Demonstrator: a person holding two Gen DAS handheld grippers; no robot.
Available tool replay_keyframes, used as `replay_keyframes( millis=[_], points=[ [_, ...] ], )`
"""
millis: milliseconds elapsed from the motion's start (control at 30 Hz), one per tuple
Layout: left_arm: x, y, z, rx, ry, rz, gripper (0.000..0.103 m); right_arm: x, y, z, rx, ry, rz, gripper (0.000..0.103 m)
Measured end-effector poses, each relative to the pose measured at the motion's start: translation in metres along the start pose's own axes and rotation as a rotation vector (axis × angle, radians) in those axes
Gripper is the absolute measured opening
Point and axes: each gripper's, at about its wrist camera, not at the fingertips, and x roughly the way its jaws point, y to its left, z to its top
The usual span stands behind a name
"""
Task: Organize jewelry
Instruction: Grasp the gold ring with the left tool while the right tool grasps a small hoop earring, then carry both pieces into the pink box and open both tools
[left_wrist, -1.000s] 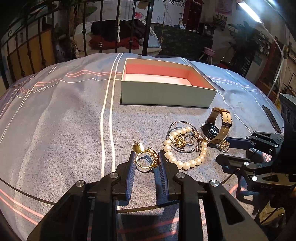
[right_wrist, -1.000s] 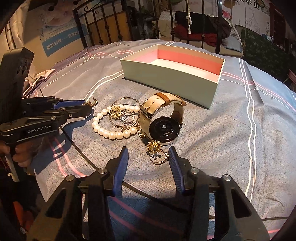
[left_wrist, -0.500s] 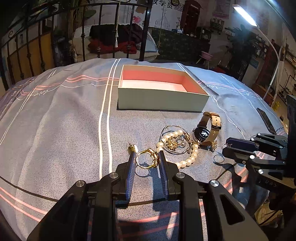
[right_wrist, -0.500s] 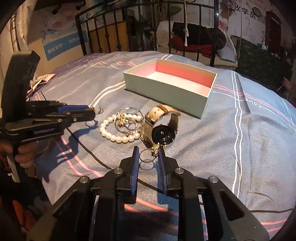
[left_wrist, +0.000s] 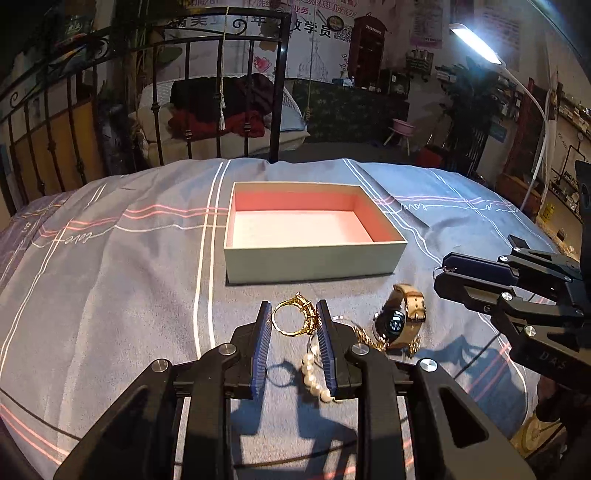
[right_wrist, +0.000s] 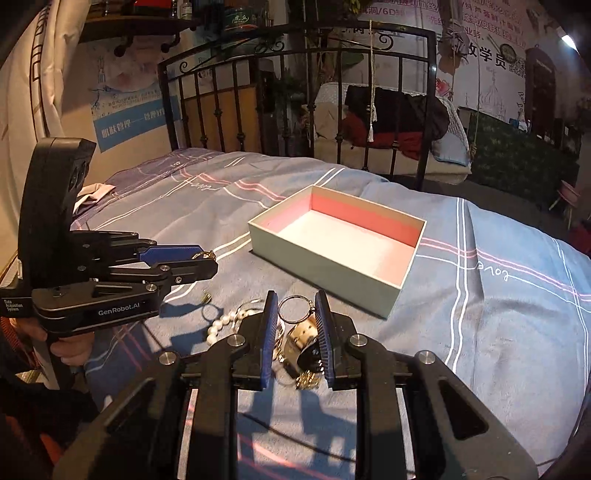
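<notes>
Left tool (left_wrist: 293, 317) is narrow, gripping a gold ring (left_wrist: 294, 319); right tool (right_wrist: 295, 312) pinches a silver ring (right_wrist: 293, 309), both near the pink-lined box (left_wrist: 310, 258).

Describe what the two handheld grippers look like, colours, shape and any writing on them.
Both are black, angular frames with silver bolts and ribbed blue pads on the fingers. The left gripper has a tall black camera block behind it and white lettering on its side reading GenRobot.AI. The right gripper shows the same build, with only partial pale letters visible.

Shiny gold metal ring (left_wrist: 293, 320), glossy pearls (left_wrist: 313, 380), matt cardboard box (left_wrist: 310, 260), soft cloth bedsheet (left_wrist: 110, 288), matt black plastic grippers.
</notes>
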Motion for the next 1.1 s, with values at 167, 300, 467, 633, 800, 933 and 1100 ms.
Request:
replay_keyframes(
  millis=[167,300,467,633,800,933,1100],
  points=[
    [0.026,0.004,0.048,-0.021,-0.017,0.026,0.024,0.03,-0.028,0.033,0.085,-0.041,-0.064,0.022],
    [0.058,0.006,0.087,-0.016,-0.005,0.047,0.024,0.057,-0.053,0.06,0.145,-0.061,-0.132,0.022],
    [0.105,0.018,0.116,-0.05,0.084,0.049,0.024,0.095,-0.079,0.078,0.201,-0.003,-0.157,0.022],
    [0.133,0.026,0.112,-0.065,0.18,0.046,0.024,0.12,-0.087,0.073,0.206,0.061,-0.148,0.022],
    [0.15,0.031,0.103,-0.068,0.24,0.054,0.024,0.14,-0.085,0.061,0.202,0.132,-0.136,0.022],
    [0.15,0.032,0.099,-0.058,0.25,0.055,0.024,0.15,-0.084,0.053,0.192,0.176,-0.132,0.022],
    [0.139,0.031,0.098,-0.052,0.234,0.046,0.042,0.147,-0.081,0.05,0.178,0.18,-0.134,0.029]
  ],
)
